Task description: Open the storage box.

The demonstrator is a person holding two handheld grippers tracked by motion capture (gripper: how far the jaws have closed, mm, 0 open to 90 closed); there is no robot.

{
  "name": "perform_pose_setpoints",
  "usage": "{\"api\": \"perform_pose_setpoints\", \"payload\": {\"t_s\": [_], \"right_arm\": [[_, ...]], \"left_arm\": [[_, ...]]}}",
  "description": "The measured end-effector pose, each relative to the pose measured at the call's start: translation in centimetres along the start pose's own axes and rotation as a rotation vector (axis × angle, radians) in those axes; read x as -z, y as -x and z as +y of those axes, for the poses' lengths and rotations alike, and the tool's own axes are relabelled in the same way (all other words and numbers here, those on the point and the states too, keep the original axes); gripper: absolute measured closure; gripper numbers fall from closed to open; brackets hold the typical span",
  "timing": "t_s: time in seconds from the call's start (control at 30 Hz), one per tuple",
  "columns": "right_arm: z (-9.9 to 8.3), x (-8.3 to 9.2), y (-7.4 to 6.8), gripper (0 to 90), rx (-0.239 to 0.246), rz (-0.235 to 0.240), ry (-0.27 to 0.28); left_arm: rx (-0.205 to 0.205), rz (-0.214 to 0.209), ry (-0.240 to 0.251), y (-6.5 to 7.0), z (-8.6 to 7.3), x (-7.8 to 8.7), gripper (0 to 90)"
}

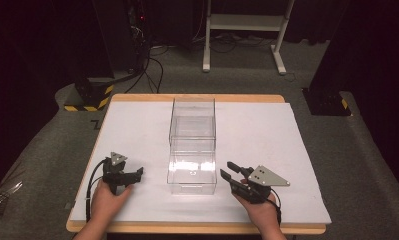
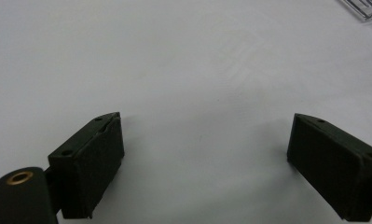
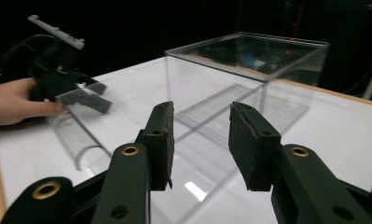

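A clear acrylic box [image 1: 193,120] stands mid-table, and a lower clear part [image 1: 192,172] reaches from it toward the near edge. My left gripper [image 1: 137,174] rests on the white sheet to the left of that lower part and points right at it. Its jaws [image 2: 204,128] are wide open over bare sheet, and a corner of the clear box [image 2: 366,8] shows at the top right. My right gripper [image 1: 228,170] sits to the right of the box and points left. It [image 3: 201,112] is open with nothing between its fingers, facing the box [image 3: 249,60].
A white sheet [image 1: 267,150] covers the wooden table, whose edge [image 1: 197,228] runs along the near side. Beyond the table are a white stand [image 1: 243,30], cables and a yellow-black striped base [image 1: 89,97] on grey carpet. The other hand and gripper [image 3: 76,95] lie past the clear front.
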State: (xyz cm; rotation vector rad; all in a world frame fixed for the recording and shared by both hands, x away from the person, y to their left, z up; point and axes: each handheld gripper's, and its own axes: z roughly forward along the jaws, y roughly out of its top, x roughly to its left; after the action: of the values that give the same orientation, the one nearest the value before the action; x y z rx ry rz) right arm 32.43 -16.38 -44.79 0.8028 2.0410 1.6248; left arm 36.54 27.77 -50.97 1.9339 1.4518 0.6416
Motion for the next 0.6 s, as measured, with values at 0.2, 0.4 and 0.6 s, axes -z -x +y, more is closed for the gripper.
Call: {"api": "perform_pose_setpoints", "payload": {"t_s": [0.2,0.4,0.6], "right_arm": [[-0.5,0.8,1.9,57.7,-0.02,-0.092,-0.022],[-1.1,1.6,3.5,57.3,-0.033,-0.197,-0.051],[-1.7,2.4,4.9,55.2,-0.029,-0.291,-0.094]], "left_arm": [[-0.001,0.0,0.0,0.0,0.0,0.0,11.1],[0.0,0.0,0.0,0.0,0.0,0.0,11.1],[0.0,-0.001,0.0,0.0,0.0,0.0,11.1]]}}
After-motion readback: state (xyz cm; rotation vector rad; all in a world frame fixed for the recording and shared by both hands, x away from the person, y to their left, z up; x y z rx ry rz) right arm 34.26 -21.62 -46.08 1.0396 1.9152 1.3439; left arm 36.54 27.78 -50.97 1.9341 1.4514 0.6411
